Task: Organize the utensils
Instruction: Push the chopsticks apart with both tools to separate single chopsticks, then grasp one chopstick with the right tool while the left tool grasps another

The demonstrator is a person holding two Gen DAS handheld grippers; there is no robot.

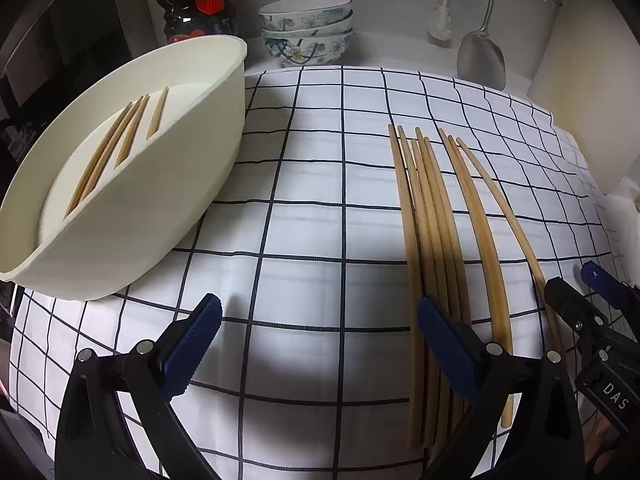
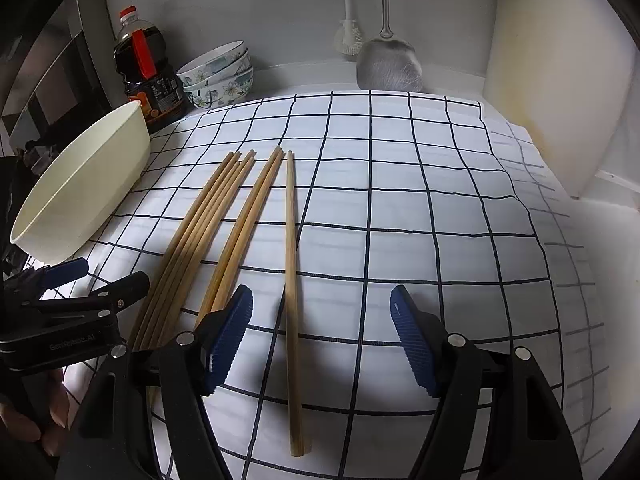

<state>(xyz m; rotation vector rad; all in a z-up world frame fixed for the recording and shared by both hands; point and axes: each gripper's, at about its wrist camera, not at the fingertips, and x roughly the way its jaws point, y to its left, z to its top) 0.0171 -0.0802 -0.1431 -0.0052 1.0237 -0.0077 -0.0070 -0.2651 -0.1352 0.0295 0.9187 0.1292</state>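
Note:
Several wooden chopsticks lie side by side on the checked cloth, right of centre in the left wrist view. A cream oval holder at left holds several chopsticks in its slots. My left gripper is open and empty above the cloth, its right finger over the chopstick bundle. In the right wrist view the chopsticks lie left of centre, and one single chopstick lies between the fingers of my open, empty right gripper. The holder is at far left.
A stack of floral bowls and a dark sauce bottle stand at the back. A metal spatula and a white brush hang by the back wall. A white wall panel stands at right.

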